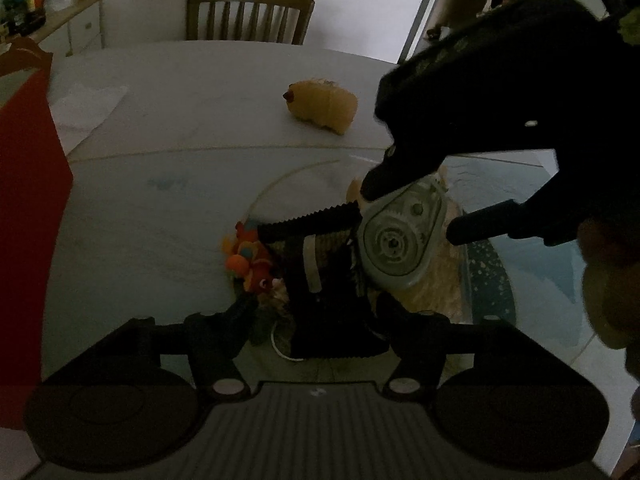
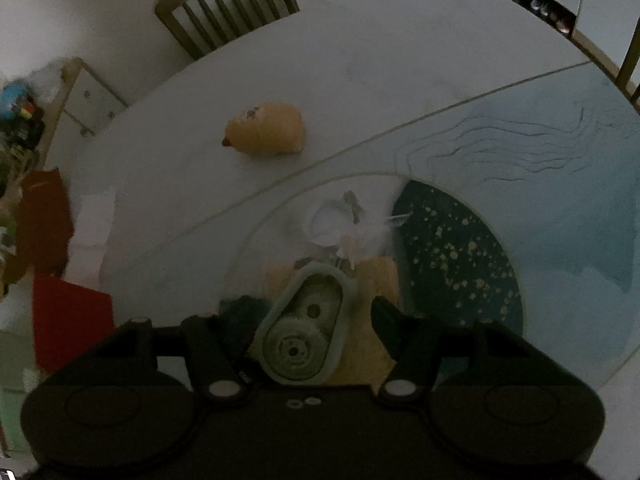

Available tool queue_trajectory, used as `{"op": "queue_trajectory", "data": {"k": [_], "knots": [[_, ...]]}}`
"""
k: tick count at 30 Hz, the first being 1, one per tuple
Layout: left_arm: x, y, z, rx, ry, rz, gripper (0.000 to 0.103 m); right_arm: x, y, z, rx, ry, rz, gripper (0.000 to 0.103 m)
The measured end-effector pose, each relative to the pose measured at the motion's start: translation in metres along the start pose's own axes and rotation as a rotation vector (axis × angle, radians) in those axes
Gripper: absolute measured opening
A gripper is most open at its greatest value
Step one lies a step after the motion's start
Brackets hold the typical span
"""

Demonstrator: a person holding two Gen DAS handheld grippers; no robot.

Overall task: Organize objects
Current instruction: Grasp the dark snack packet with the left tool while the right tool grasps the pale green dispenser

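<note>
A pale grey-green gear housing [image 1: 394, 244] [image 2: 304, 332] lies on a yellow cloth [image 1: 436, 280] [image 2: 376, 280]. My right gripper [image 1: 412, 212] [image 2: 296, 320] is open and straddles the housing; in the left wrist view one of its fingers [image 1: 376, 188] touches the housing's top. A dark striped pouch [image 1: 320, 300] with a white tag sits between the open fingers of my left gripper [image 1: 316, 308]. An orange plush charm [image 1: 248, 260] lies just left of the pouch. Whether the left fingers touch the pouch is unclear.
A yellow plush toy [image 1: 324, 106] [image 2: 266, 128] rests farther back on the white table [image 1: 200, 80] [image 2: 400, 40]. A white ring with keys [image 2: 328, 224] lies beyond the housing. A red bag [image 1: 28, 200] [image 2: 68, 320] stands at left. A wooden chair [image 1: 250, 12] [image 2: 228, 12] is behind.
</note>
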State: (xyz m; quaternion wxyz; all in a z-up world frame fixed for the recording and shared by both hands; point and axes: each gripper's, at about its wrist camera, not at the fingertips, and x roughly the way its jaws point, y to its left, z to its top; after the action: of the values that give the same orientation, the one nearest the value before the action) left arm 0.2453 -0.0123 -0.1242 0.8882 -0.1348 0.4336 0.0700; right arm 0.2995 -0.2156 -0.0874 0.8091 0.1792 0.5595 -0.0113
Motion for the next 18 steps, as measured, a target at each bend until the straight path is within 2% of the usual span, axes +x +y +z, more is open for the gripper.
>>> {"op": "queue_trajectory", "data": {"k": [7,8,12,18], "knots": [[-0.003,0.000,-0.001,0.030,-0.014,-0.037,0.045,-0.003,0.003,-0.001,-0.020,-0.024,-0.009,0.041],[-0.005,0.001,-0.001,0.035,-0.019,-0.044,0.041,-0.004,0.002,0.000,-0.018,-0.025,-0.005,0.034],[-0.009,0.002,-0.005,0.065,-0.026,-0.050,0.036,-0.011,0.000,-0.001,-0.017,-0.035,0.031,0.019],[-0.013,0.009,-0.005,0.065,-0.022,-0.054,0.032,-0.014,0.001,-0.004,-0.012,-0.041,0.048,0.017]]}}
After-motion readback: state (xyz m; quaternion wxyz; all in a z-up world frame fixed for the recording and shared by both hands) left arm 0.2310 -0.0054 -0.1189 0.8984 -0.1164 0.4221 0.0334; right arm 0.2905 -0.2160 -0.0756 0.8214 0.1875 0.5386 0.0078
